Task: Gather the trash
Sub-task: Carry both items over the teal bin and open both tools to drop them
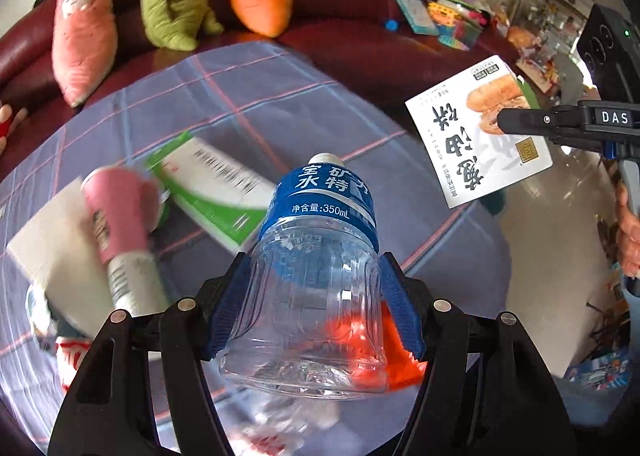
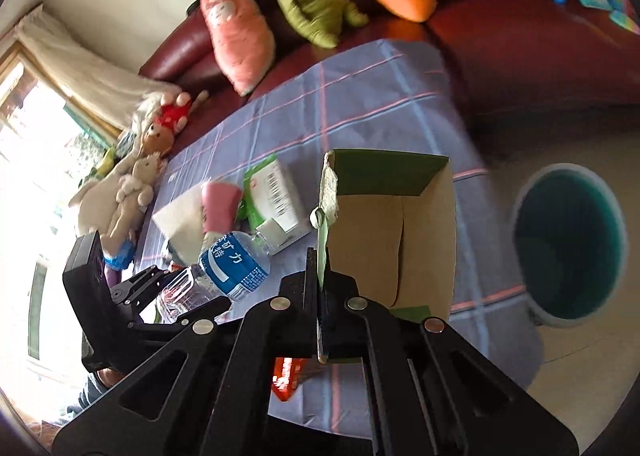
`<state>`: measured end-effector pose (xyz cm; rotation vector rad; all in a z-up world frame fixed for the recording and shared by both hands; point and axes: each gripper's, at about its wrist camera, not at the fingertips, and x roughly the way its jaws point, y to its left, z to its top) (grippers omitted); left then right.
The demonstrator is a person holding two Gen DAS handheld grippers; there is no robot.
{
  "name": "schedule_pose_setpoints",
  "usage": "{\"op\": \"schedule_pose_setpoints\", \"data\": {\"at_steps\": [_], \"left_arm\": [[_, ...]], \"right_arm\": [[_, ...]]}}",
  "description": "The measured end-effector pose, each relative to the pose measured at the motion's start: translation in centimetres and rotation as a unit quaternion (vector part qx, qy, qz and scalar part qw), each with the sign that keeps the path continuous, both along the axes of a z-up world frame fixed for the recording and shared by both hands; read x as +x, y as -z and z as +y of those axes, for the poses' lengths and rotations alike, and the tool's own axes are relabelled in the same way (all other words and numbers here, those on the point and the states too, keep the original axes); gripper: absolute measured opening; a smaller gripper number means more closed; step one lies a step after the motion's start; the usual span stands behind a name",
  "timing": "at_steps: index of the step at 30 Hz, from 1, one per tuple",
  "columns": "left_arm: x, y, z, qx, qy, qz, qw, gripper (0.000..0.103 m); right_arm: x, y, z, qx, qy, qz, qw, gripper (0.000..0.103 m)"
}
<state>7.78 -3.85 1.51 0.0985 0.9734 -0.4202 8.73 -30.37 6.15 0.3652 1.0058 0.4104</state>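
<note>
— While the trash is being collected, what is being gripped on the left, and why that way?

— A clear plastic water bottle point(image 1: 316, 276) is being clamped across its ribbed belly by the left gripper point(image 1: 316, 308), its blue ribbed pads point(image 1: 226, 308) pressed on both sides. The widest, stiffest part is probably being used so that the thin wall is not being crushed. The bottle looks empty, with a glossy blue label and a white cap, and it is being held clear above the checked tablecloth point(image 1: 280, 96).

— What is still being left on the cloth?

— A pink paper cup point(image 1: 116, 212), a white and green carton point(image 1: 212, 188) and a flat white packet point(image 1: 52, 248) are lying close together, blurred, near the cloth's left edge.

— And on the right?

— An opened cardboard box point(image 2: 396, 232) is being pinched by the right gripper point(image 2: 322, 296), jaws fully together on one thin side flap. The thin edge seems to be the only part narrow enough to grip. The box is matte brown inside, printed white outside, with a torn rim.

— Where is it all likely being taken?

— A round teal bin point(image 2: 570, 244) is standing on the floor just beside the table, at far right.
</note>
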Motion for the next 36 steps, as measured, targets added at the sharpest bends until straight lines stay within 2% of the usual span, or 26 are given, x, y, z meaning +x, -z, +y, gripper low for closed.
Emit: {"op": "schedule_pose_setpoints", "data": {"at_steps": [5,8,14,20,27,36], "left_arm": [[3.1,-1.1,-7.6,-0.008,0.056,-0.005,0.9984,0.066],[5.1,-0.8,-13.0,-0.006,0.091,0.002,0.9959,0.066],[8.9,2.0,-23.1,0.012,0.146,0.040,0.9884,0.067],[11.3,5.8,-30.0,0.032,0.174,0.080,0.9810,0.067],[11.8,8.6,-32.3,0.049,0.181,0.094,0.9778,0.068],[11.5,9.2,-30.2,0.043,0.160,0.103,0.9808,0.070]], "right_arm": [[-0.5,-0.8,-7.0,-0.010,0.072,-0.019,0.997,0.001],[-0.7,-0.2,-11.9,-0.007,0.117,-0.018,0.993,0.001],[0.2,3.4,-18.8,-0.011,0.181,0.010,0.983,0.001],[2.0,7.0,-22.0,-0.013,0.200,0.047,0.979,0.001],[3.2,9.4,-22.8,-0.012,0.193,0.071,0.979,0.001],[3.9,10.9,-22.5,-0.008,0.182,0.086,0.979,0.001]]}}
